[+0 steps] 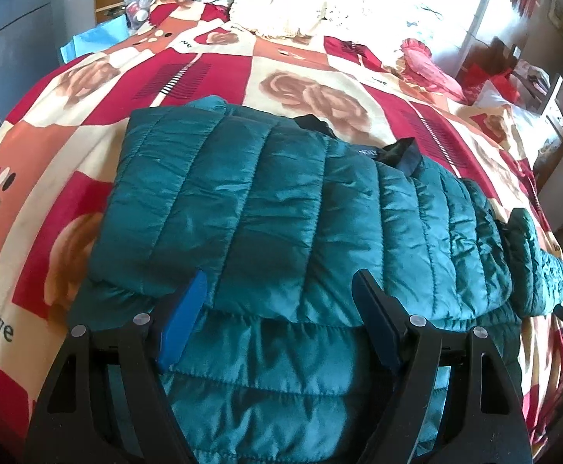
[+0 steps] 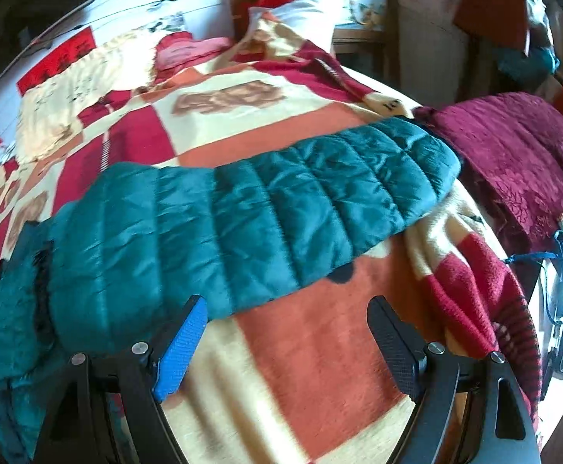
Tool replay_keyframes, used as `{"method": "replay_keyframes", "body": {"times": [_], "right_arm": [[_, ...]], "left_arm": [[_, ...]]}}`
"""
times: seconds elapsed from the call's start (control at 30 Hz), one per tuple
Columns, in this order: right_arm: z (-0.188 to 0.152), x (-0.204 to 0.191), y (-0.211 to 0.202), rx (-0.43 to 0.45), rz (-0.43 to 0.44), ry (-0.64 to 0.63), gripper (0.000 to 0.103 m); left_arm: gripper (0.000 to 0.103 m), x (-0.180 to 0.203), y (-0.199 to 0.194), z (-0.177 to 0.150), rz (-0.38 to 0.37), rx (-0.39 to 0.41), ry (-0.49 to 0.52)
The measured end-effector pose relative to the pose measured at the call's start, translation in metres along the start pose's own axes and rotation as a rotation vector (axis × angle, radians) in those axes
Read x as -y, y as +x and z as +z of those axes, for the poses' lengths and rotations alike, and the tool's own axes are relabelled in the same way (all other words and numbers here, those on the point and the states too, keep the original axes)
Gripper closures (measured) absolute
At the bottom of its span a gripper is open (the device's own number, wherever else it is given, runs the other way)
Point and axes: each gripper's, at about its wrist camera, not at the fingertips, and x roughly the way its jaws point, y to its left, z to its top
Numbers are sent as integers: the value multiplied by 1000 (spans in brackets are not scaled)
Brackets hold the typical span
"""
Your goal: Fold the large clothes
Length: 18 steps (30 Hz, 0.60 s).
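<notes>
Teal quilted puffer jacket (image 1: 266,208), glossy and stitched in puffy channels, lying partly folded across the middle of the bed (image 1: 41,178), on a fleecy blanket of red, orange and cream squares. One padded sleeve (image 2: 281,208) stretched flat toward the bed's edge, cuff near a crimson velvety cloth (image 2: 521,154). Left gripper (image 1: 279,282) spread wide over the jacket's hem, seemingly clamping nothing. Right gripper (image 2: 287,309) wide apart above bare blanket, empty.

"love" on bedspread (image 1: 3,328)
</notes>
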Motion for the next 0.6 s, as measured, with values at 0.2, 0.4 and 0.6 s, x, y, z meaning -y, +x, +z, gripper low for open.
{"method": "replay_keyframes", "body": {"times": [0.2, 0.4, 0.6], "right_arm": [[7, 23, 20, -18, -28, 83, 20], [20, 48, 48, -33, -19, 188, 20], [38, 64, 66, 1, 24, 275, 20]], "left_arm": [[25, -9, 8, 1, 12, -12, -27], [25, -11, 14, 1, 22, -19, -20], [25, -14, 16, 3, 20, -20, -29]]}}
